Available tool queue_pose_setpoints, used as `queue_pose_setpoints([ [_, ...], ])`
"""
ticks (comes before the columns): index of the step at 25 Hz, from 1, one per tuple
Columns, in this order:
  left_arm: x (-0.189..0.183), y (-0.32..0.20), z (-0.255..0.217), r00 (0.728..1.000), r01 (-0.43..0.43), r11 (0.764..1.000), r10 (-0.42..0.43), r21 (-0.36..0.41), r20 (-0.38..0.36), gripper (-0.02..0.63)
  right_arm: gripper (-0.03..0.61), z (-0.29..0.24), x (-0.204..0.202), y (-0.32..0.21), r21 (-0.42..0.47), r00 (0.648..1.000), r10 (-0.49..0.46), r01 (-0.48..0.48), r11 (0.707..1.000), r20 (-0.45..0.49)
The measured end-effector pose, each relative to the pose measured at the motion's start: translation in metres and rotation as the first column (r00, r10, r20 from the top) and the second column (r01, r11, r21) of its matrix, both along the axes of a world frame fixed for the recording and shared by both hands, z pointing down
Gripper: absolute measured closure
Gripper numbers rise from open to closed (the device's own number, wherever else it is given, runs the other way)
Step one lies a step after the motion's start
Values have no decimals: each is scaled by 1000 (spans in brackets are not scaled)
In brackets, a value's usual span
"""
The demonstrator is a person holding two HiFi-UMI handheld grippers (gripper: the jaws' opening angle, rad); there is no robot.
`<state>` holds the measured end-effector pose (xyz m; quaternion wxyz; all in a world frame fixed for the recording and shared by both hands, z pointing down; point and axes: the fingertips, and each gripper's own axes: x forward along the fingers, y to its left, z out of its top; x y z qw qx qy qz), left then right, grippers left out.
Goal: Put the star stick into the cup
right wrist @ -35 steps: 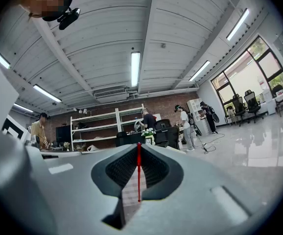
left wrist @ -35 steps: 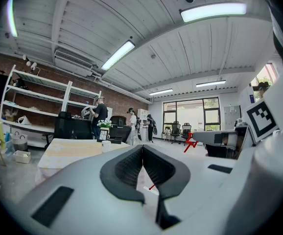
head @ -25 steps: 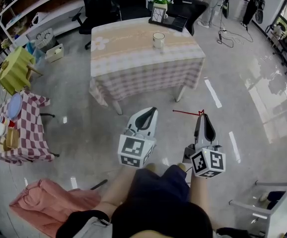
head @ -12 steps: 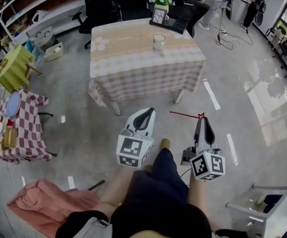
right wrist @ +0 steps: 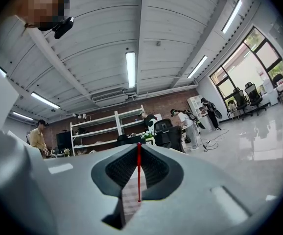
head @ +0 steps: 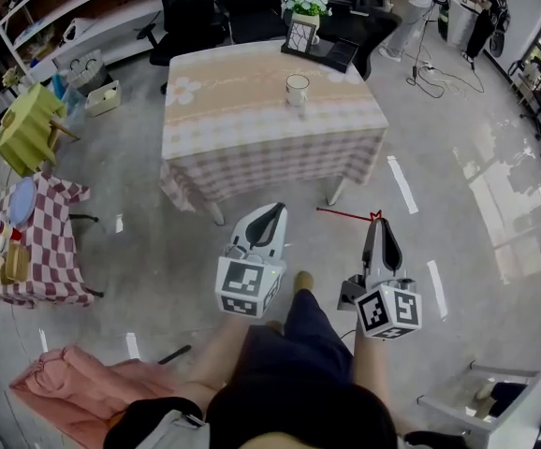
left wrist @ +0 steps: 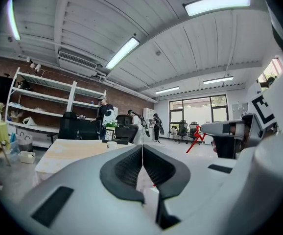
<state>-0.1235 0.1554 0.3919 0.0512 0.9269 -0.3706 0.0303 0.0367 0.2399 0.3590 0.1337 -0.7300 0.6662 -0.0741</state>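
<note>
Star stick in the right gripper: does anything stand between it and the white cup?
Nothing visible does. Between the thin red star stick and the white cup lie only grey floor and bare checked tablecloth.

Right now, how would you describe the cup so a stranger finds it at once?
Look at the table with the pale checked cloth in the middle of the room. The cup stands alone on its far right part, small and white, apart from the framed picture and flowers at the far edge.
</note>
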Motion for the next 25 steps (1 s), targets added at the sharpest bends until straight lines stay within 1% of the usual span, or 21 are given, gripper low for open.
queue_pose_setpoints([
  [7,25,-36,-1,1000,22,1000,-22,2,14,601,560,2,29,-39,-6,1000,-11,11,1000,10],
  [15,52,-83,8,999,38,999,-38,-10,32,601,560,7,52,-94,-12,998,-60,60,998,19],
  [25,75,-138,13,996,77,997,-76,-23,47,601,560,10,81,-156,-13,995,-91,92,996,34],
])
